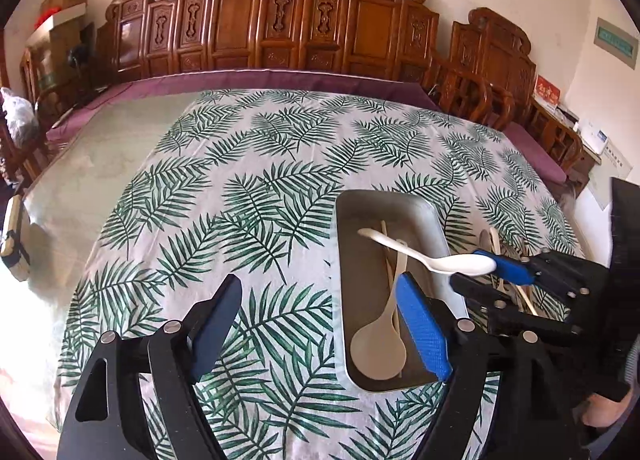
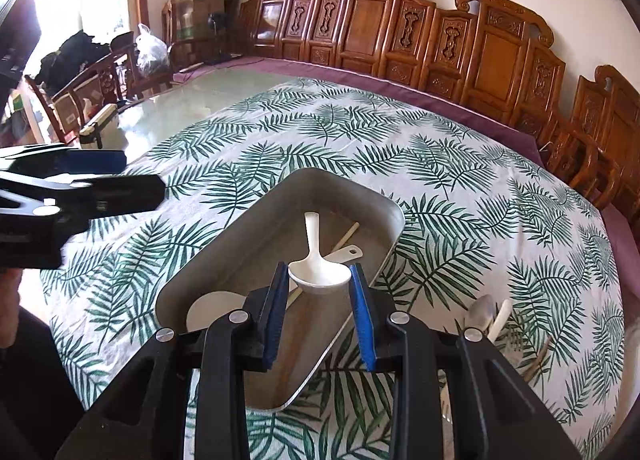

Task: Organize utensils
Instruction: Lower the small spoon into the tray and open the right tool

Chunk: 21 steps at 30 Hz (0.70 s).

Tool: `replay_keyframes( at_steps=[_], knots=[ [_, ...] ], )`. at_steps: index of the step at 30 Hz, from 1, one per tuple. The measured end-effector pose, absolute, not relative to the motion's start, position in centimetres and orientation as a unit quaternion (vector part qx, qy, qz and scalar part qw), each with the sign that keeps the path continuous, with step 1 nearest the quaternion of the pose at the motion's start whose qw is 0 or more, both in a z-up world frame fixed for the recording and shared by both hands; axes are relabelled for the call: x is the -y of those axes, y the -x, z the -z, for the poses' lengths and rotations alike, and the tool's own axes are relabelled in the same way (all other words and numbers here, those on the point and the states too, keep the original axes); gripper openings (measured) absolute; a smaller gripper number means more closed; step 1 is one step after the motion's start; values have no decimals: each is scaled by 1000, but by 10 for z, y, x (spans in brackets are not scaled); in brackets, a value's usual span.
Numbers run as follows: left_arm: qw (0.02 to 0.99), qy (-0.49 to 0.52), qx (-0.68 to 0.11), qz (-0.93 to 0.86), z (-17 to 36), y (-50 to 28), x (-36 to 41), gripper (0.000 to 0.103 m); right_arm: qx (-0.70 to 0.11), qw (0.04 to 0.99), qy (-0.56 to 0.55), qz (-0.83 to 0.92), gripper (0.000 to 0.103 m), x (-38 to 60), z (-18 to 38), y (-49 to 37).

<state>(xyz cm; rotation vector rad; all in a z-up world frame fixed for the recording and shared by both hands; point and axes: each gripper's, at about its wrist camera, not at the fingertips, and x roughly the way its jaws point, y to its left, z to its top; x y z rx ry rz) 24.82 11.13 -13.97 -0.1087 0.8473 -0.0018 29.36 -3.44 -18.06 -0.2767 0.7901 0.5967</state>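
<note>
A metal tray (image 1: 434,228) (image 2: 224,236) lies on the leaf-print cloth. In it lie a white rice paddle (image 1: 378,348) and pale chopsticks (image 2: 346,238). My right gripper (image 2: 320,278) (image 1: 486,270) is shut on the bowl of a white spoon (image 2: 316,264) (image 1: 424,254) and holds it above the tray, handle pointing away. My left gripper (image 1: 318,324) (image 2: 140,176) is open and empty, at the tray's left side, its blue right finger over the tray's edge.
Several more utensils (image 2: 494,324) (image 1: 496,244) lie on the cloth right of the tray. Carved wooden chairs (image 2: 400,32) line the table's far side. A bare glass tabletop (image 1: 100,164) lies to the left of the cloth.
</note>
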Motion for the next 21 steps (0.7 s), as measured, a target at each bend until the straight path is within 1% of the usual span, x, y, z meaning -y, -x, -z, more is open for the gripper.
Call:
replay_keyframes(
  at_steps=[4,5,6,7,12,15,21],
  knots=[
    [910,59,-410,-5,138,-248,-118,78,-388,868,126,-285,33,27,188,-300],
    [910,61,-410,-6,138,-248,-120,81,-391,865,126,-286,33,25,190,-300],
    [911,62,-408,-8,138,-248,-121,85,-393,865,126,-287,33,23,191,-301],
    [912,65,-405,-10,137,-247,-123,86,-396,863,125,-287,33,22,194,-301],
    [912,69,-403,-13,136,-247,-127,86,-408,856,116,-297,34,16,201,-299],
    [913,69,-403,-14,137,-247,-127,89,-411,850,107,-311,34,16,201,-295],
    [914,65,-399,-13,134,-246,-123,89,-411,847,89,-326,34,23,195,-287]
  ],
)
